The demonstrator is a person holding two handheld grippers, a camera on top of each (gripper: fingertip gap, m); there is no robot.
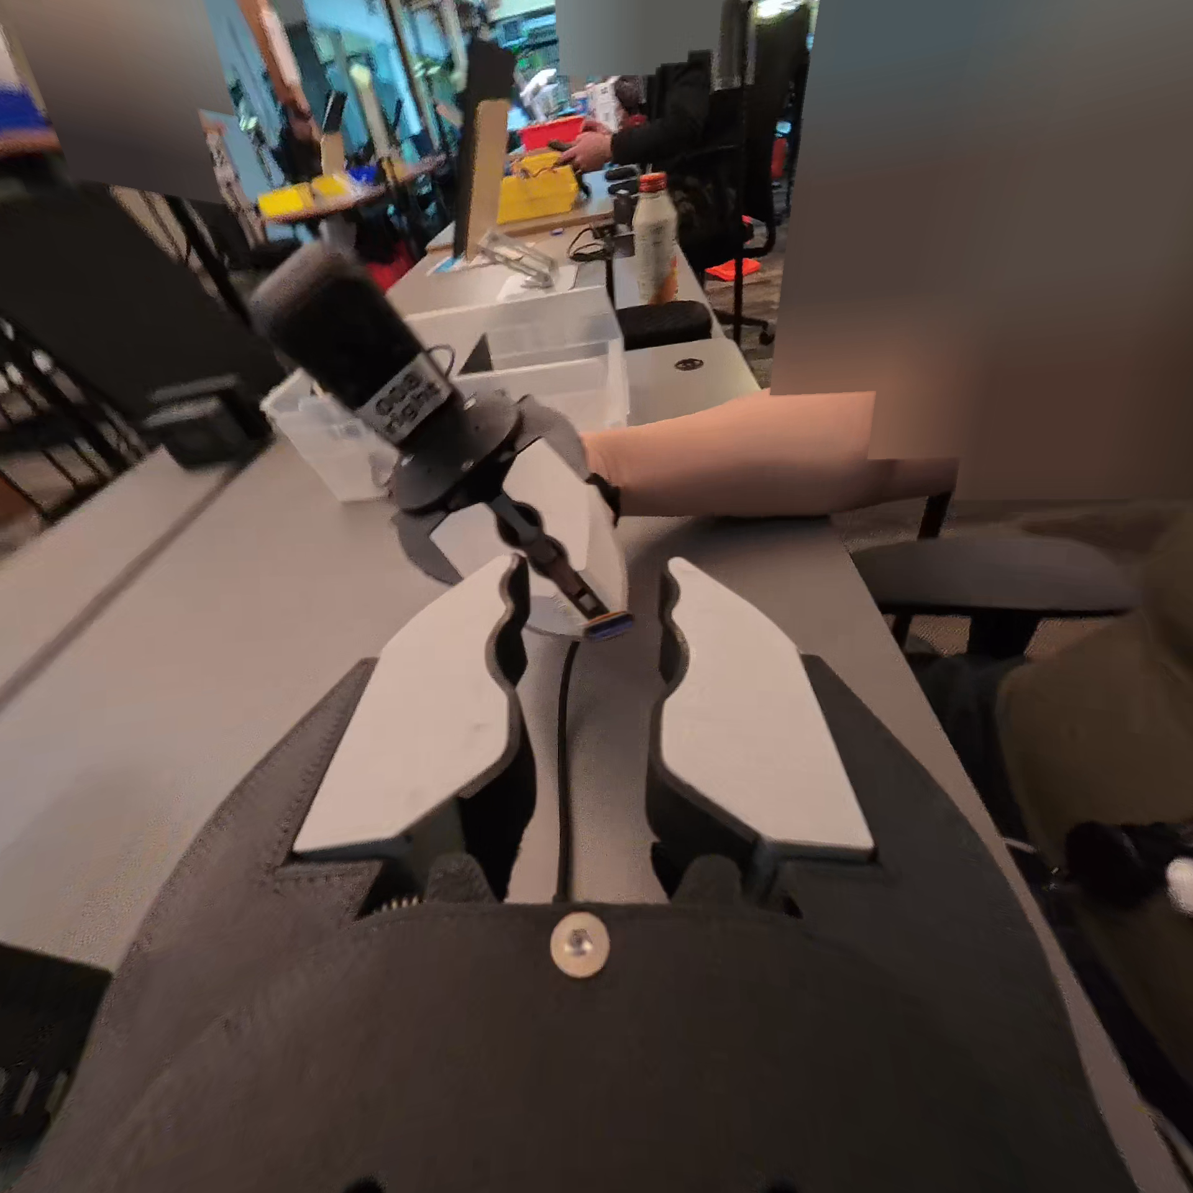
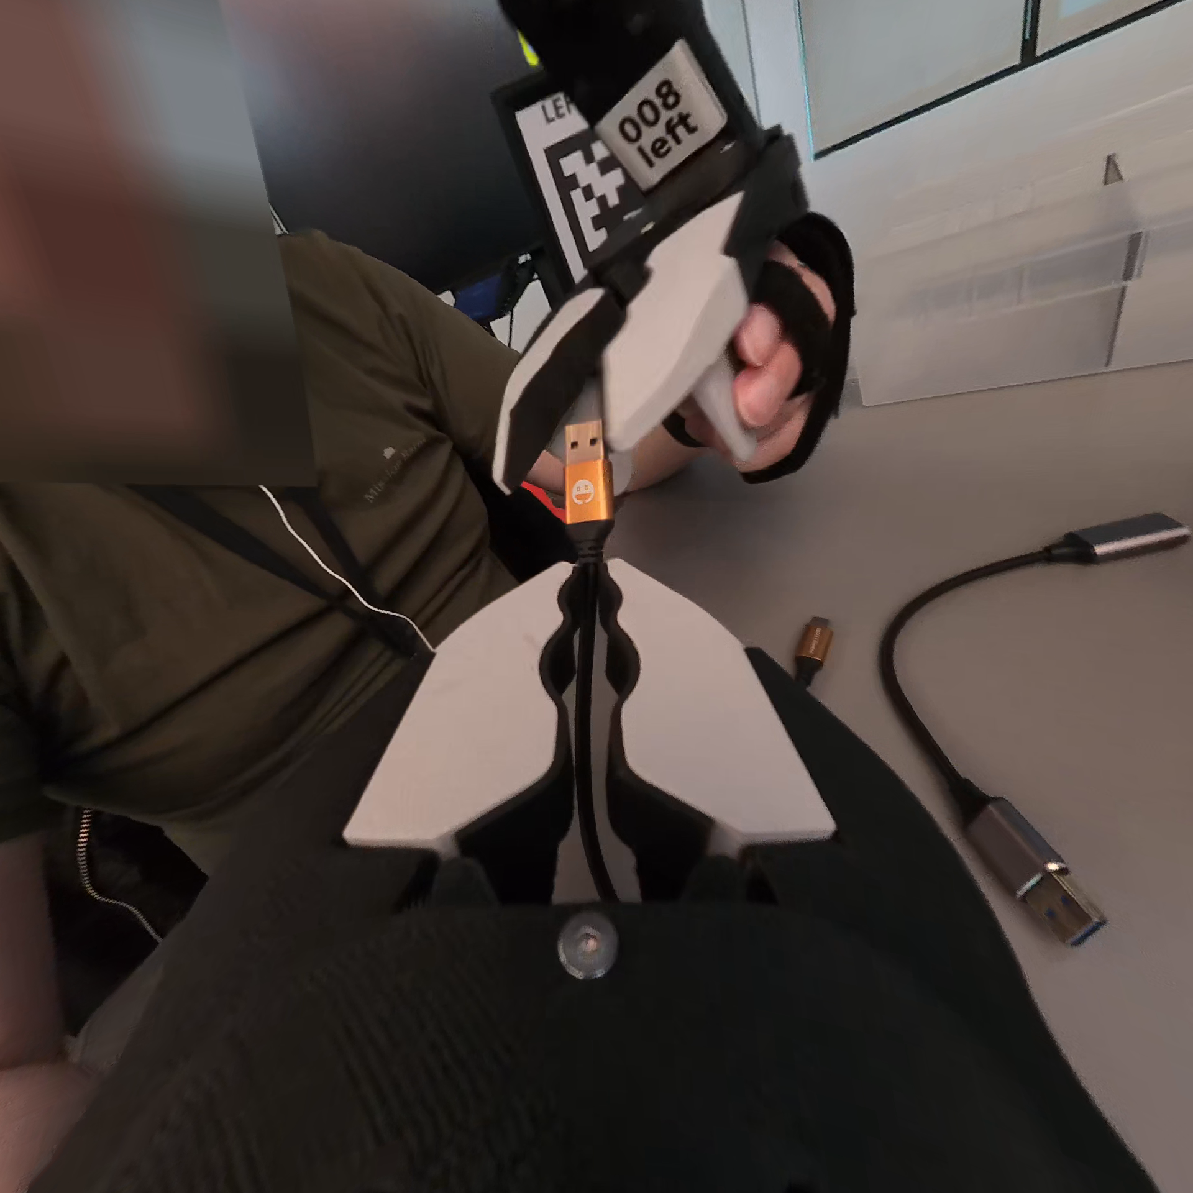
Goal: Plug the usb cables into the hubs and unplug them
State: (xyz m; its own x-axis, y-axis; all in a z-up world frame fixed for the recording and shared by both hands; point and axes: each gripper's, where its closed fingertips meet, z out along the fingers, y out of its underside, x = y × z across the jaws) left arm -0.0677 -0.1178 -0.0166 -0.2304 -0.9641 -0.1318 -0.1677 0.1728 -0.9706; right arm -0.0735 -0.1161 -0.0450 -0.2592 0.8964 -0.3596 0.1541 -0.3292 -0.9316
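My right gripper (image 2: 591,568) is shut on a black cable (image 2: 584,710) just behind its orange USB-A plug (image 2: 587,481), which sticks out ahead of the tips. My left gripper (image 1: 589,574) is open, and its jaws stand on either side of the plug tip without gripping it. In the left wrist view the right gripper (image 1: 591,607) points the plug (image 1: 608,625) at me end-on, and the cable (image 1: 565,742) hangs between my fingers. The left gripper also shows in the right wrist view (image 2: 568,419). A grey hub (image 2: 1126,534) on a short black lead with a grey USB plug (image 2: 1033,865) lies on the table.
The cable's small orange far end (image 2: 815,645) lies on the grey table (image 2: 968,452). Clear plastic bins (image 1: 542,348) and a bottle (image 1: 655,245) stand farther back. An office chair (image 1: 994,568) is at the right edge. A person in an olive shirt (image 2: 323,581) sits close. Left and right tips are no more than a few centimetres apart. From the right gripper's tips to the grey hub (image 2: 1126,534) is close to 20 cm.
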